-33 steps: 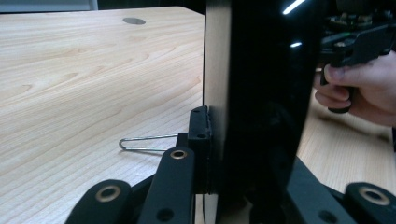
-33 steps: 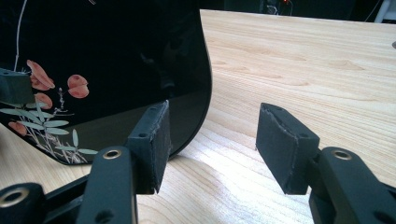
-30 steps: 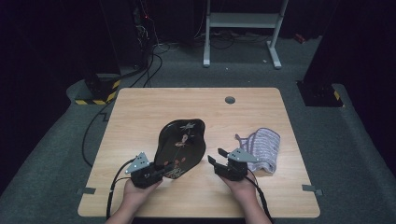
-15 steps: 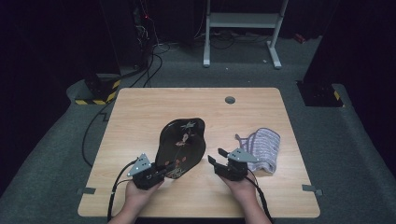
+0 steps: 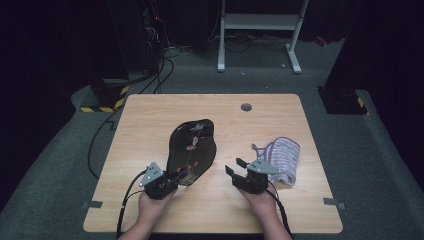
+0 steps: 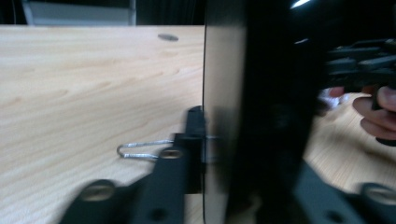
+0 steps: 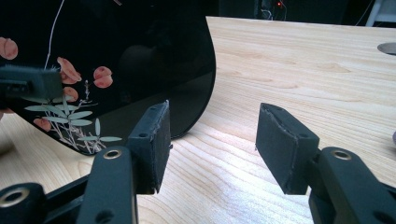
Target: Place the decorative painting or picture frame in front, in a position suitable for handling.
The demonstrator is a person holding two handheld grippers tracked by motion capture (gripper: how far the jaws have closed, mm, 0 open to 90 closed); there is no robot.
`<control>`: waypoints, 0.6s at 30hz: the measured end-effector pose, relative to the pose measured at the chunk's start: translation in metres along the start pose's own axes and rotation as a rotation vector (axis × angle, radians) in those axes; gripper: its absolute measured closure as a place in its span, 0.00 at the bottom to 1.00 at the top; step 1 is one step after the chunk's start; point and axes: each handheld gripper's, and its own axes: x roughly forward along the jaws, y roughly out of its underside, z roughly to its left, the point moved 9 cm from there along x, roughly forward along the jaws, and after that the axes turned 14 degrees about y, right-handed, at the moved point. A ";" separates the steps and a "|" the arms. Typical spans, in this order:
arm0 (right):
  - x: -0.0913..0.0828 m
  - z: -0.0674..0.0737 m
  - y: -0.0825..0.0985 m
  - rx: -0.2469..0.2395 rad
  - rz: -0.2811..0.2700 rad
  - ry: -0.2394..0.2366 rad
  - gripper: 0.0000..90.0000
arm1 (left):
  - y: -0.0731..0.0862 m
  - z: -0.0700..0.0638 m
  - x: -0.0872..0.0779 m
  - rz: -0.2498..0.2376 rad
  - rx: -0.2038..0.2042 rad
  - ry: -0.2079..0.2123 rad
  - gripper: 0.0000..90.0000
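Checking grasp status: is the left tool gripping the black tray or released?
Cannot tell. The black tray sits edge-on between the left tool jaws, which have just been opening; pad contact is hidden.

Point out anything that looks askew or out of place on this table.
The black tray with the flower pattern lies slanted across the table, its near edge between the jaws of the left gripper, which have just been opening. The striped cloth sits crumpled beside the right gripper. Nothing looks spilled or broken.
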 end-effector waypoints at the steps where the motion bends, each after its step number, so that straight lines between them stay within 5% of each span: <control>1: 0.000 0.000 0.000 -0.001 -0.001 0.000 0.50 | 0.001 0.000 -0.001 0.009 0.006 0.004 0.72; 10: -0.003 -0.005 -0.005 -0.005 -0.007 0.021 0.50 | 0.001 -0.004 -0.015 0.023 0.053 0.059 0.66; 15: -0.010 -0.023 -0.014 -0.043 -0.004 0.099 0.49 | 0.001 -0.006 -0.016 0.022 0.039 0.120 0.63; 18: -0.018 -0.045 -0.019 -0.046 0.006 0.175 0.46 | 0.002 -0.005 -0.017 0.037 0.051 0.107 0.63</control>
